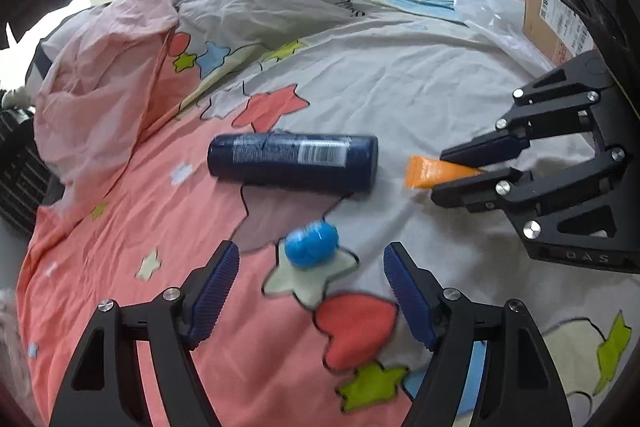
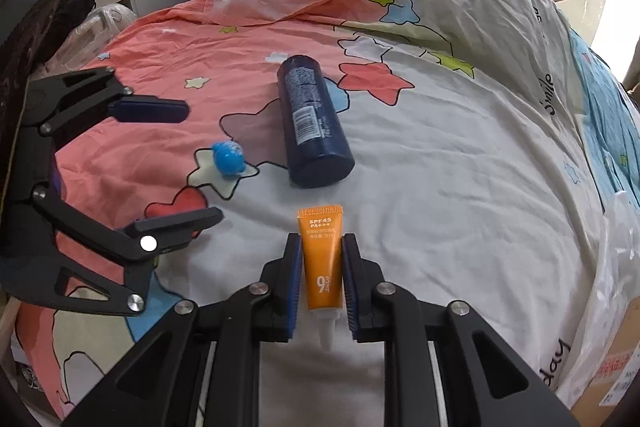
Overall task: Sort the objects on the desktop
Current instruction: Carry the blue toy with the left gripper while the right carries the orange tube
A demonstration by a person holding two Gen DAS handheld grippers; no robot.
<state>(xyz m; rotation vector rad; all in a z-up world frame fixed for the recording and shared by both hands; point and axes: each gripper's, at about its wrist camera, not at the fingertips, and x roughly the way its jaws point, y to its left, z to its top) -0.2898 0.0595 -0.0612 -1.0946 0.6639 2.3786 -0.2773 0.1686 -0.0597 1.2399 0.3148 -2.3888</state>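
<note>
2 tongs are seen: the right tongs [image 2: 320, 275] are clamped on a soft, light orange plastic tube [image 2: 321, 263], best gripped mid-body; the left tongs [image 1: 312, 287] are spread apart.

Right hand-held gripper [image 2: 320, 247] clamps orange sunscreen tube [image 2: 321, 259] near dark bottle [image 2: 312, 119].

Crumpled cloth bedsheet [image 2: 440, 167]; glossy plastic tube [image 2: 321, 259] — ribbed pads [image 1: 408, 301].

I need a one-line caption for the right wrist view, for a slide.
Right tongs closed on an orange sunscreen tube, with a dark blue bottle lying ahead on the star-patterned bedsheet.
</note>
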